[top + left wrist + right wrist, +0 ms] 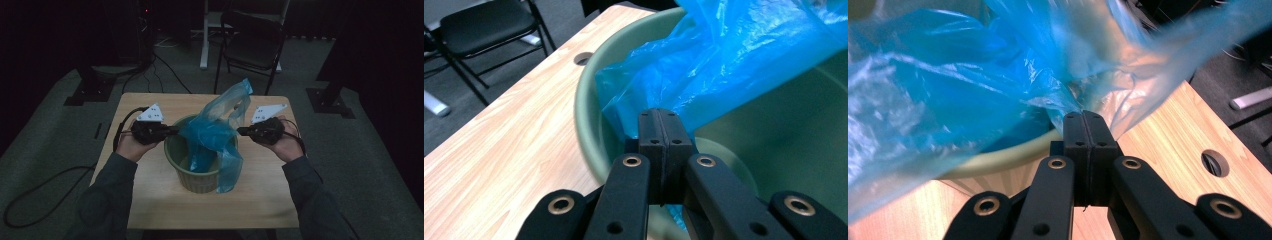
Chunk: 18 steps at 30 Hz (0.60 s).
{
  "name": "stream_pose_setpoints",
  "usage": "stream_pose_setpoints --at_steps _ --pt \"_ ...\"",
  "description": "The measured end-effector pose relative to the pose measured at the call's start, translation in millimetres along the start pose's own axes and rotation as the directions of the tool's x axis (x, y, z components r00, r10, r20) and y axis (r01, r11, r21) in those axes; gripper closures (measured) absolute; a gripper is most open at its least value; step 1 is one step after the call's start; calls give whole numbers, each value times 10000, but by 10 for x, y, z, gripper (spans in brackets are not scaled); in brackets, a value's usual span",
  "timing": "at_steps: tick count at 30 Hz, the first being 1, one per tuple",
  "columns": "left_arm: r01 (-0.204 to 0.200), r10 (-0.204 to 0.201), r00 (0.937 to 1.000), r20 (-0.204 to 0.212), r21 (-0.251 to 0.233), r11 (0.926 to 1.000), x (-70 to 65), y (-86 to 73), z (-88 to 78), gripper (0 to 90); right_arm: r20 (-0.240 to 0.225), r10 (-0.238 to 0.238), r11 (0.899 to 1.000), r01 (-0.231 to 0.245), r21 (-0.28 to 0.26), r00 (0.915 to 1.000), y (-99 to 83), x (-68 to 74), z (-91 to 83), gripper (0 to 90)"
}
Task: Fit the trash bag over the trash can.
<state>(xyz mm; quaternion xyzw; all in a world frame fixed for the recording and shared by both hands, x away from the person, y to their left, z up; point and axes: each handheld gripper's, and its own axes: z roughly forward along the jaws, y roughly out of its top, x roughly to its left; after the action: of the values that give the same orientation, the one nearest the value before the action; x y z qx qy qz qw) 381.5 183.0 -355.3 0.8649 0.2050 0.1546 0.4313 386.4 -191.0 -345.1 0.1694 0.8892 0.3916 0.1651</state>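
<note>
We are clamping our left gripper at 9 o'clock and right gripper at 3 o'clock onto a blue plastic bag over the green bin mid-table.

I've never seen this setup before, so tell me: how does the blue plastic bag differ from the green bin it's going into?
The blue bag is thin, crinkled and see-through; the green bin is stiff, smooth and opaque. The bag rises above the rim and drapes down the front outside; the bin stands upright on the wooden table. The bag is pinched by the left gripper and right gripper; neither clamps the bin. Both sit mid-table.
</note>
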Motion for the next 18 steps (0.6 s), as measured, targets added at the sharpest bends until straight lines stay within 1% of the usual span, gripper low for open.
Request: stream_pose_setpoints --at_steps 4,7,9,11,13,18 --pt "160 -161 9998 -89 -72 9998 33 -44 -33 900 84 121 9999 -121 31 9999 -15 -30 -6 900" --pt "422 -424 9989 -207 -112 9990 97 -103 -71 900 141 278 9996 -278 36 9995 -41 -63 -12 900" --pt "570 -573 9982 -172 -191 9982 129 -130 -87 900 148 313 9995 -313 49 9994 -56 -77 -15 900" --pt "570 -573 9982 -172 -191 9982 129 -130 -87 900 151 340 9994 -341 68 9993 -62 -81 -17 900" --pt "685 -691 9973 -238 -257 9973 158 -149 -105 900 179 402 9992 -403 56 9990 -79 -95 -22 900" --pt "709 -717 9969 -319 -267 9971 168 -159 -111 900 180 473 9988 -475 115 9987 -92 -106 -33 900"
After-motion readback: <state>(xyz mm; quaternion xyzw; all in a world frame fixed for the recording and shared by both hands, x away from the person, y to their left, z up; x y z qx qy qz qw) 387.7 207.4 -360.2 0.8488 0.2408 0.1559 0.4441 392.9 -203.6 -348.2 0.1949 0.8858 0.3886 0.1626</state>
